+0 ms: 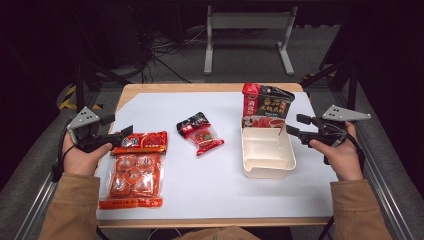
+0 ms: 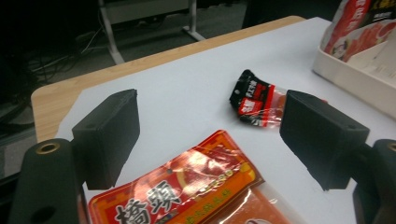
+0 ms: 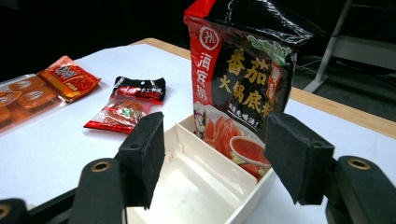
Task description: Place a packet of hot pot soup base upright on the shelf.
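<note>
I see the white-covered wooden table (image 1: 200, 195) spanning the high view. On its left lies the large orange-red plastic packet of seasoning blocks (image 1: 134, 170), flat, its long axis running from the near edge toward the far edge, printed header at the far end. On the right sits the cream rectangular plastic tray (image 1: 267, 167) with a divider; the red and black stand-up sauce pouch (image 1: 265, 107) stands upright in its far compartment, leaning slightly. Between them lies the small black and red sachet (image 1: 200, 132), flat, long axis diagonal.

My left hand (image 1: 80, 157) rests at the table's left edge, holding the left gripper (image 1: 122, 134) level, pointing right. Its jaws stand apart, unloaded, just over the large packet's far end, as the left gripper view confirms (image 2: 210, 140).

My right hand (image 1: 342, 155) holds the right gripper (image 1: 292, 131) level, pointing left at the tray's far right corner. Its jaws are spread, unloaded, flanking the pouch (image 3: 215, 154).
</note>
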The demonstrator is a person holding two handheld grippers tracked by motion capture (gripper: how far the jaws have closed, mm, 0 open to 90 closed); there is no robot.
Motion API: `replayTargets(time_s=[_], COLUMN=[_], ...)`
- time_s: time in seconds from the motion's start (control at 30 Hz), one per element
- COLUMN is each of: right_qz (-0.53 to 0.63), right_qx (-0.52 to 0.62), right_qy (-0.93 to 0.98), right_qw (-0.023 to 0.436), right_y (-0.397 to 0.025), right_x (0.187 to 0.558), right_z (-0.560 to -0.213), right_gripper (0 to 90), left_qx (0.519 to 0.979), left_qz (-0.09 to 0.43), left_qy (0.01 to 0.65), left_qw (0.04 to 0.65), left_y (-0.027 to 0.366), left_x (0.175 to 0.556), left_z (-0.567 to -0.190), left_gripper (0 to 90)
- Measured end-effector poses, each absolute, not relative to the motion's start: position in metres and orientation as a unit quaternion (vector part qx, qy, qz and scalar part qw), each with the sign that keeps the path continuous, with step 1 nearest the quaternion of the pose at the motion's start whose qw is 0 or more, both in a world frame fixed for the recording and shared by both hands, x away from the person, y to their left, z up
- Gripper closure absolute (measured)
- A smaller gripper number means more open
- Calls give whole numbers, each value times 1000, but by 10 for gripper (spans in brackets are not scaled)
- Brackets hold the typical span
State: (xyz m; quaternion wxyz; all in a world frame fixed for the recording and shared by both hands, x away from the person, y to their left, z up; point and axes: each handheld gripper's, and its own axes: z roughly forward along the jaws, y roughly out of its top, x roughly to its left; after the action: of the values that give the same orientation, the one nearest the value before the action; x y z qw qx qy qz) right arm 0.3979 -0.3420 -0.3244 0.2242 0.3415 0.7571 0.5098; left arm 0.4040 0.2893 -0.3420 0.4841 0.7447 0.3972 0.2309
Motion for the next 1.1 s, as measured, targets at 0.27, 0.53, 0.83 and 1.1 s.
replayTargets(time_s=[0.27,0.53,0.83,1.1], right_qz=[515,523,522,518], right_qx=[343,341,334,326], right_qy=[755,751,756,762], right_qw=[216,215,213,211], right_y=[-343,-346,-343,-336], right_x=[397,395,396,397], right_z=[-324,-323,-325,-326], right_gripper=[377,371,360,346], left_qx=[742,744,728,732], left_qz=[228,216,203,194], left_qy=[410,420,446,466], left_qw=[479,472,480,458], left_y=[306,316,329,337], left_x=[424,439,450,459], left_z=[-355,-371,-395,-414], left_gripper=[241,248,251,263])
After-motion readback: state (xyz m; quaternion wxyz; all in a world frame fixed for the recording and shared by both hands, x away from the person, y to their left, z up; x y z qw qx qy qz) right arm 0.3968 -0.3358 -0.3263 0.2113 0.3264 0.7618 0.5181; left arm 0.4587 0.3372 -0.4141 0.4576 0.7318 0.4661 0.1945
